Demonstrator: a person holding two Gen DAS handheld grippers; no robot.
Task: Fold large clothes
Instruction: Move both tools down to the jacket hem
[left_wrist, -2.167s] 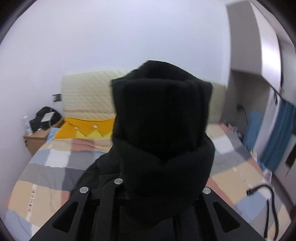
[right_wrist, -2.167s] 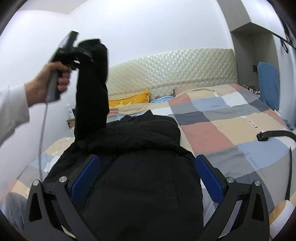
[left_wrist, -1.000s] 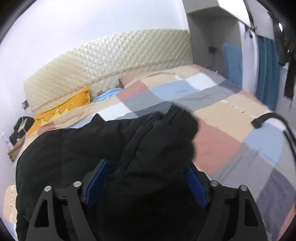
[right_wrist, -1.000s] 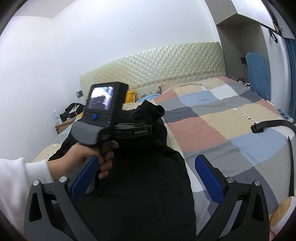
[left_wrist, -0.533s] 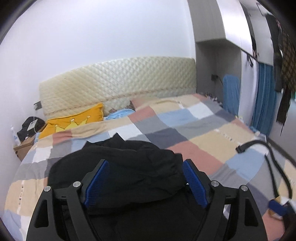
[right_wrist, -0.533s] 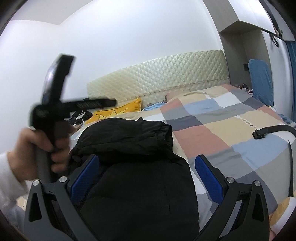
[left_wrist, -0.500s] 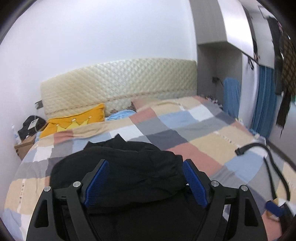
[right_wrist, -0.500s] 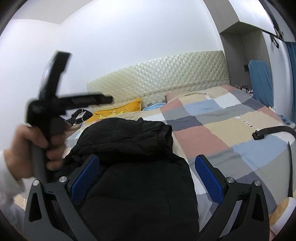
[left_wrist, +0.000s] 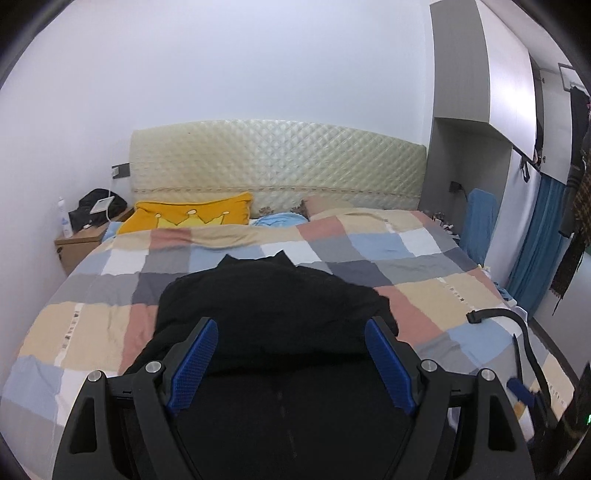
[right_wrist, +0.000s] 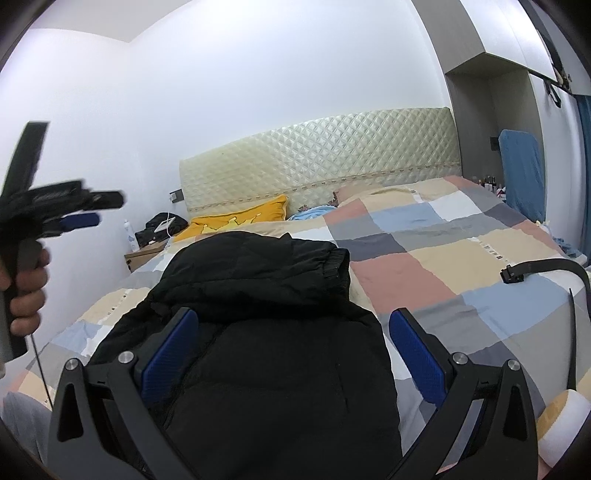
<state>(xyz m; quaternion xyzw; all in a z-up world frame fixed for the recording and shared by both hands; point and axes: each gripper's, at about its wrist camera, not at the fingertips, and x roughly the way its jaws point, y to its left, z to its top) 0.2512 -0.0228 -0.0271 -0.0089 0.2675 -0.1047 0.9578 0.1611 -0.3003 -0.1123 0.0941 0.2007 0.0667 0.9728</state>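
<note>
jacket (right_wrist: 258, 295) lies on the bed (right_wrist: 461, 258), sleeve folded across so it stays compact. left gripper (left_wrist: 291, 354) and right gripper (right_wrist: 291, 343) both hang open, empty, clear above it.

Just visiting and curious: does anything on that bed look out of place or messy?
A black strap with a buckle trails loose over the right edge of the checkered quilt. The black jacket lies bunched, its folded-over sleeve sitting unevenly on top. Nothing looks spilled or damaged.
</note>
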